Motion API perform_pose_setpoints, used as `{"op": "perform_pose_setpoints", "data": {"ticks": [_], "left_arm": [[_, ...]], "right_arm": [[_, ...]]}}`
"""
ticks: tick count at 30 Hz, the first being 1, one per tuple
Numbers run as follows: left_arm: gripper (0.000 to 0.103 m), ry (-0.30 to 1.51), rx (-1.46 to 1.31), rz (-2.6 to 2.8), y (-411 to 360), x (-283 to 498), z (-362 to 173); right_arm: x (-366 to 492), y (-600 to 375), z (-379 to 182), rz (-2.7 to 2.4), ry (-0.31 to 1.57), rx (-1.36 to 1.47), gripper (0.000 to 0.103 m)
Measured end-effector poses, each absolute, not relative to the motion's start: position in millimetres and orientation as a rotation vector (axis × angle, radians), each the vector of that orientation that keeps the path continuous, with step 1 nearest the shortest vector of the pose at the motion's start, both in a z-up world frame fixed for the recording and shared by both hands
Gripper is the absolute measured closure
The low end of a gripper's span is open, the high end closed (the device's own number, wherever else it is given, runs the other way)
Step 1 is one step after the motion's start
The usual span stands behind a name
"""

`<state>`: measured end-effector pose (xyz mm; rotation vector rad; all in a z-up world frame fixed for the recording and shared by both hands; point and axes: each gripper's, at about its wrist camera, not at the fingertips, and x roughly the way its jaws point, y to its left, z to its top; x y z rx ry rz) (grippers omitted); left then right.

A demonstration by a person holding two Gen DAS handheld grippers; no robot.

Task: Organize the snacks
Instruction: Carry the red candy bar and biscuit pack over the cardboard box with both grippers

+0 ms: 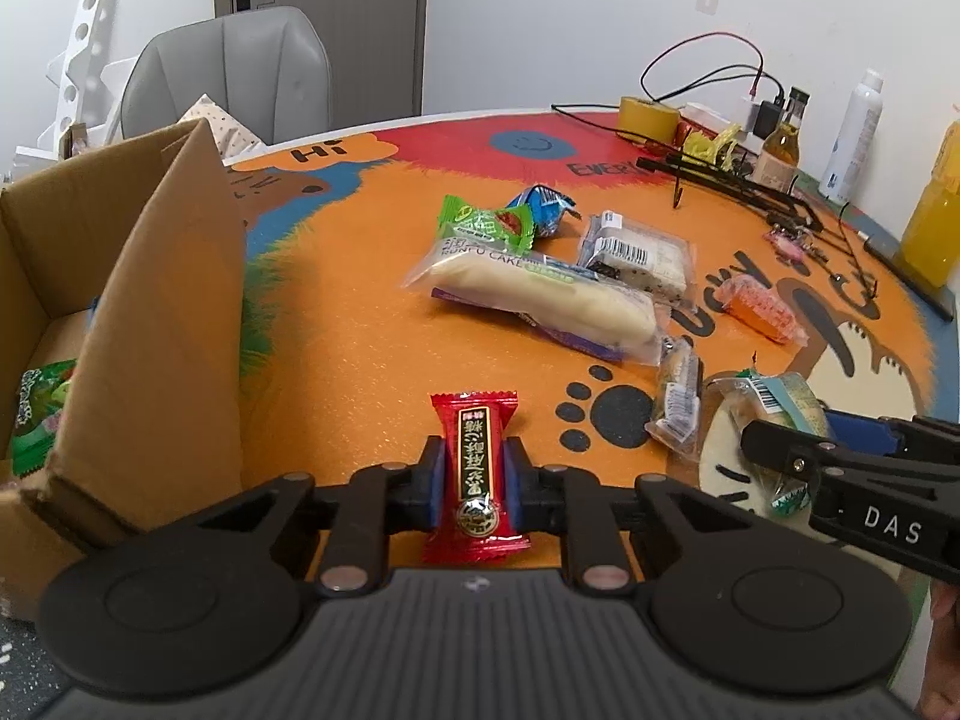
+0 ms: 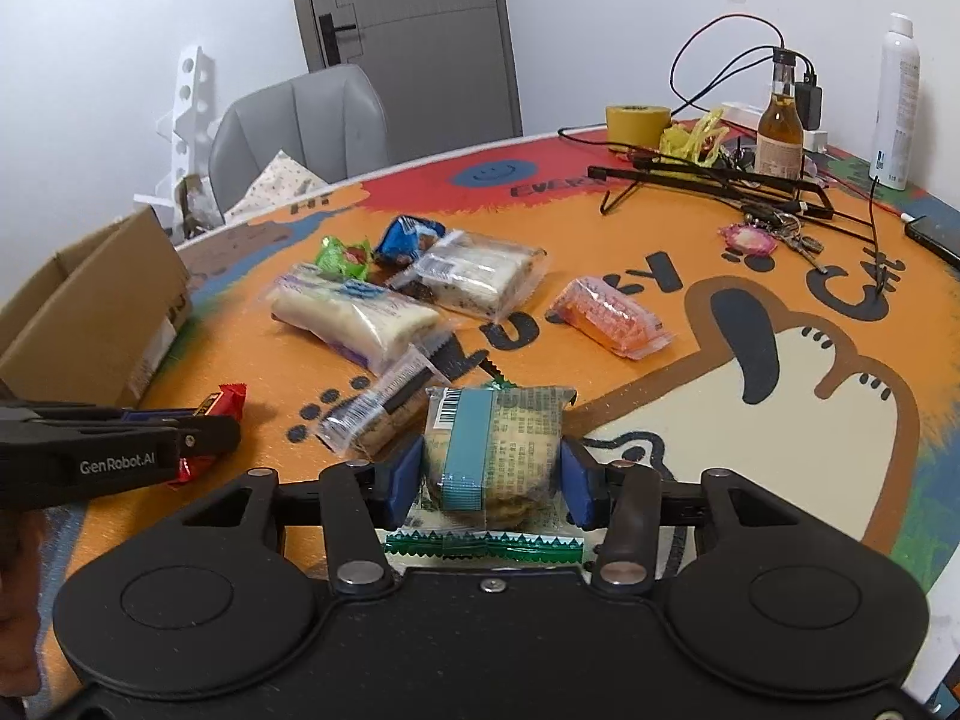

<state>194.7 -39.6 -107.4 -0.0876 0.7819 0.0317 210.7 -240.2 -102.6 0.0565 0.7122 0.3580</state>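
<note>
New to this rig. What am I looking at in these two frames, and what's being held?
There is no robot: a person carries a two-finger gripper in each hand, and each has a fisheye camera looking along its fingers. So one picture is from the left gripper, the other from the right gripper.

The left gripper is shut on a red candy. The right gripper is shut on a teal-banded biscuit pack.

Both hover over a colourful cartoon table mat. On it lie more snacks: a long cream cake, a green candy, a blue packet and an orange packet. An open cardboard box stands at the left, some snacks already inside.
</note>
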Motion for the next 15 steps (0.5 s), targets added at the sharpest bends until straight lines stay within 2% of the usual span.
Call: {"op": "perform_pose_setpoints", "data": {"ticks": [15], "left_arm": [[0.085, 0.676, -0.105, 0.037, -28, 171, -65]], "right_arm": [[201, -222, -68, 0.407, 0.644, 0.078, 0.057]]}}
